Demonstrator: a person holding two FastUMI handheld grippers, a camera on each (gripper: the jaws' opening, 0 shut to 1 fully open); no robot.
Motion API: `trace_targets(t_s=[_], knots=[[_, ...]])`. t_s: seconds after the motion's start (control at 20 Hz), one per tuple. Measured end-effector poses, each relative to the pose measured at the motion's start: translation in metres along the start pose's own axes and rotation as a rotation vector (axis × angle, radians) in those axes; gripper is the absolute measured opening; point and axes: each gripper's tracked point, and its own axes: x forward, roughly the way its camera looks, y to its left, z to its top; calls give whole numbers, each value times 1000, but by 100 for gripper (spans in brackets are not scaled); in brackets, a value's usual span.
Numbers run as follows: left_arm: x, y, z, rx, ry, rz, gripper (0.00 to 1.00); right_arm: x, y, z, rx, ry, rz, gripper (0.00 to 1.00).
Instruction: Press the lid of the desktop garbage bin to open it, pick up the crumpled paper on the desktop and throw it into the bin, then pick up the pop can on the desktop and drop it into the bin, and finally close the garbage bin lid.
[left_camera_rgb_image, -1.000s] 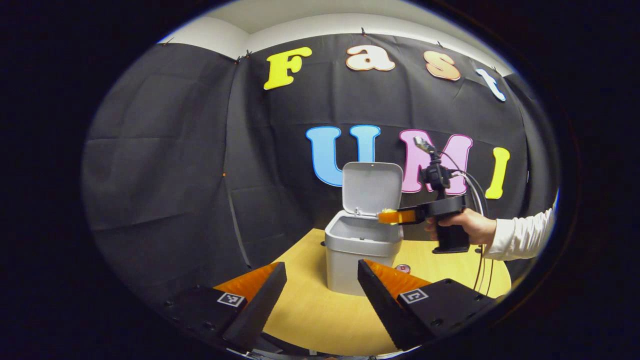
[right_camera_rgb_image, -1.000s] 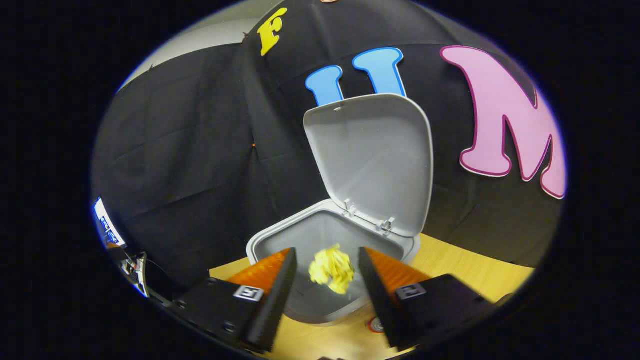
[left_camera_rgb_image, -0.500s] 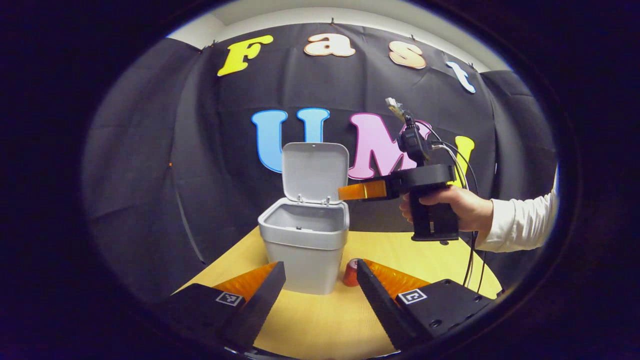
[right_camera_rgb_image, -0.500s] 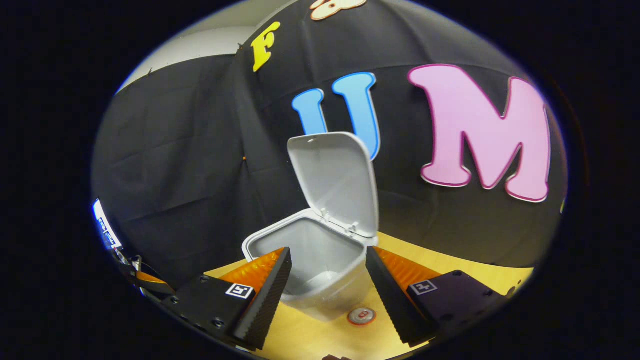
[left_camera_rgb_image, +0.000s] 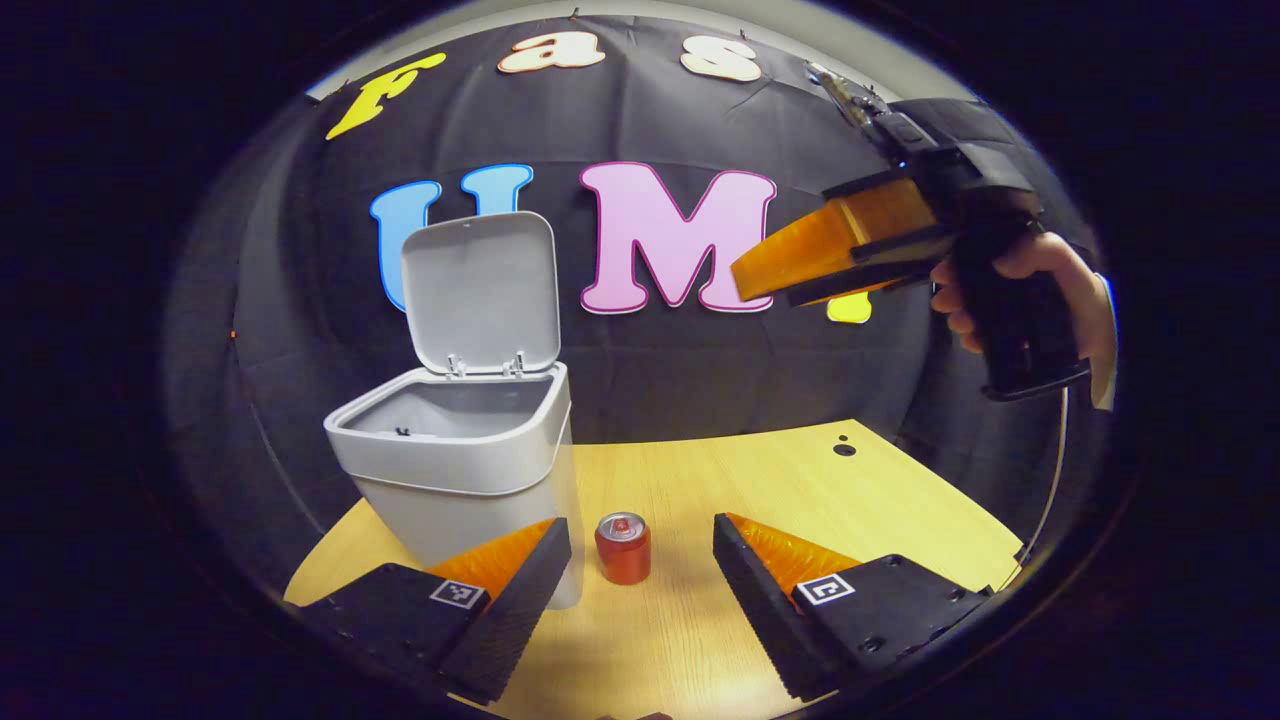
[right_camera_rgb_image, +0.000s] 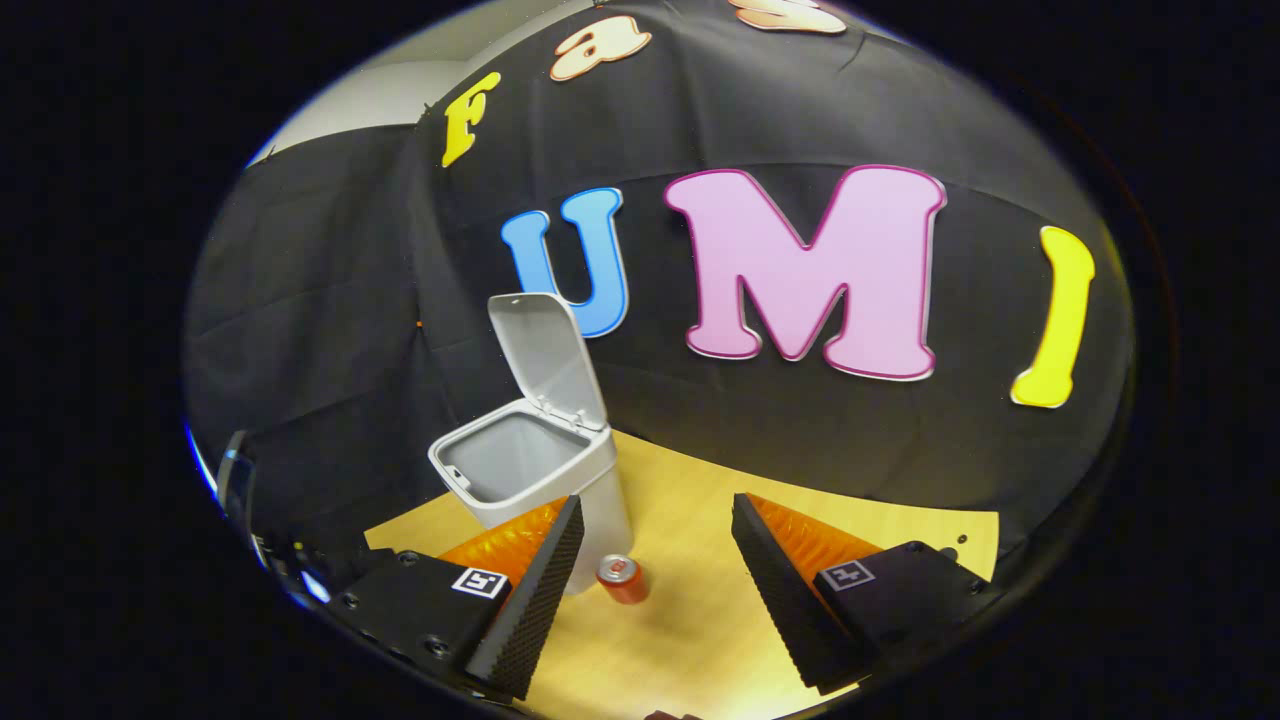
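Left gripper (left_camera_rgb_image: 640, 560): jaws apart, nothing between them, low over the desk (left_camera_rgb_image: 760, 480). Can (left_camera_rgb_image: 623, 547) stood upright on the desk right in the gap between the fingers, farther off, not touched. Bin (left_camera_rgb_image: 465, 470) sat just left of the can, close beside it, partly behind the left finger. Lid (left_camera_rgb_image: 482, 290) was up, hinged at the back rim, leaning toward the wall. Bin mouth open; inside mostly hidden from this angle, paper could not be made out.

Right gripper (right_camera_rgb_image: 655, 570): jaws apart, empty, held high above the desk (right_camera_rgb_image: 700, 500). In the right gripper view the can (right_camera_rgb_image: 623, 579) showed low between the fingers, upright, next to the bin (right_camera_rgb_image: 535, 470). Lid (right_camera_rgb_image: 545, 360) stood open. Bin interior looked grey, contents not clear.

In the left gripper view the right gripper (left_camera_rgb_image: 775, 280) was at upper right, well above the desk and well apart from the bin, fingers pointing left and slightly down. A hand (left_camera_rgb_image: 1010, 290) wrapped its handle, a bit of white sleeve (left_camera_rgb_image: 1100, 340) behind it. Small dark hole (left_camera_rgb_image: 845, 449) in the desk near the back right edge.
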Motion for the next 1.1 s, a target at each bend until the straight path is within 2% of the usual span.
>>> trace_targets(t_s=[0.25, 0.55, 1.1], knots=[[55, 0, -33, 46, 70, 26, 98, -33, -39, -18, 11, 16, -91, 96], [102, 7, -55, 31, 112, 92, 97, -55, -64, -36, 56, 42, -155, 96], [148, 16, -96, -41, 188, 124, 96, -59, -76, -59, 77, 113, -196, 96]])
